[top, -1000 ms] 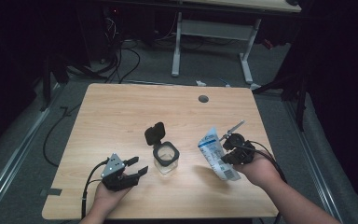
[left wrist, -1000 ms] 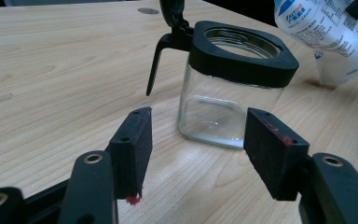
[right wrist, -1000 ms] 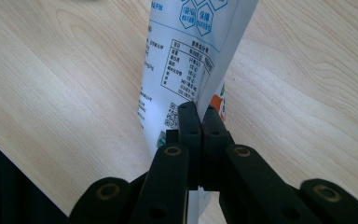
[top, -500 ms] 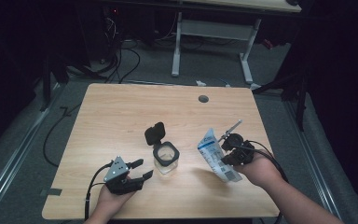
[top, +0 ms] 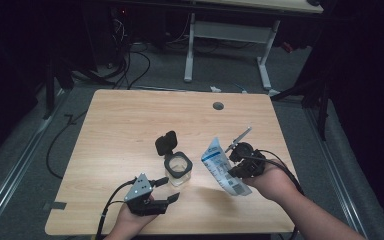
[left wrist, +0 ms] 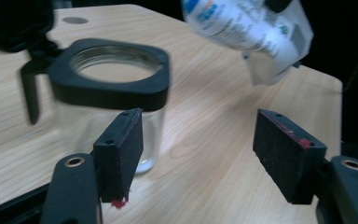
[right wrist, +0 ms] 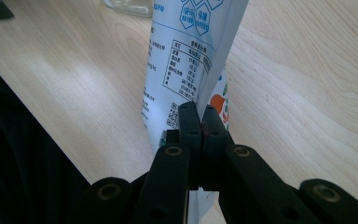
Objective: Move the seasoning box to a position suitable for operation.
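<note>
A clear glass jar [top: 178,171] with a black rim and a flipped-up black lid [top: 166,144] stands near the table's front middle. In the left gripper view the jar [left wrist: 107,107] sits just ahead of the left jaw. My left gripper [top: 165,190] is open, its jaws have just been opening, and nothing is between them [left wrist: 205,154]. A white pouch with blue print [top: 221,167] hangs tilted to the right of the jar. My right gripper [top: 236,162] is shut on the pouch [right wrist: 191,60], pinching its lower edge [right wrist: 198,122].
The wooden table [top: 130,125] has a round cable hole [top: 218,106] near its far edge. Cables lie on the floor beyond and to the left. A second desk's white legs [top: 230,45] stand behind.
My left gripper has pulled back from the jar toward the front edge, and its jaws have spread wider. The right hand with the pouch has shifted only slightly.
</note>
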Tool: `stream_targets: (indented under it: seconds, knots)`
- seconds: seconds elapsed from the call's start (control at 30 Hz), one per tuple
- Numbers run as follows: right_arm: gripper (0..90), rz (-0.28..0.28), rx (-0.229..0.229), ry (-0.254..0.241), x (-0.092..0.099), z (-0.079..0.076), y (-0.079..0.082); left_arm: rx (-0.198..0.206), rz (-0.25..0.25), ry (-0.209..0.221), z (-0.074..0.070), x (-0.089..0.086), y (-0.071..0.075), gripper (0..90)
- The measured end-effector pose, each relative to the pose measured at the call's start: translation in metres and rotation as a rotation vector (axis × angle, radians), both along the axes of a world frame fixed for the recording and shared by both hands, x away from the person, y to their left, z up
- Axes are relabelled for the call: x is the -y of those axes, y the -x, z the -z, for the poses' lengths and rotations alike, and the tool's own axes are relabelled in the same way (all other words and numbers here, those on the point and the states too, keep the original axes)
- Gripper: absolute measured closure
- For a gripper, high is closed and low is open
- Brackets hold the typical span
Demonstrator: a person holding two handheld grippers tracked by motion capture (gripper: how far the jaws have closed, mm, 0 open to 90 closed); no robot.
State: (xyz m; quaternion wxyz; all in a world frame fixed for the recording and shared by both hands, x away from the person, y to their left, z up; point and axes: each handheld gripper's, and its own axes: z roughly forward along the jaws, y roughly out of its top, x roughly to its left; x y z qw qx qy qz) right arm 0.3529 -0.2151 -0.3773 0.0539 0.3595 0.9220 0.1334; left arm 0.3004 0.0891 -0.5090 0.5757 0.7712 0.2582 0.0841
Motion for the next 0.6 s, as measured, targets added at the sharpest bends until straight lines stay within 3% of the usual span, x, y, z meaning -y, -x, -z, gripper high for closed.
stream_targets:
  seconds: [0.4,0.6]
  knots:
    - [90.0,-0.043,-0.003,-0.004,-0.019,-0.007,-0.002,0.013,0.079,-0.001,-0.001,0.063,-0.003,31.1]
    - [90.0,-0.052,-0.012,-0.006,-0.026,-0.010,-0.003,0.014,0.116,-0.014,0.002,0.075,-0.002,31.4]
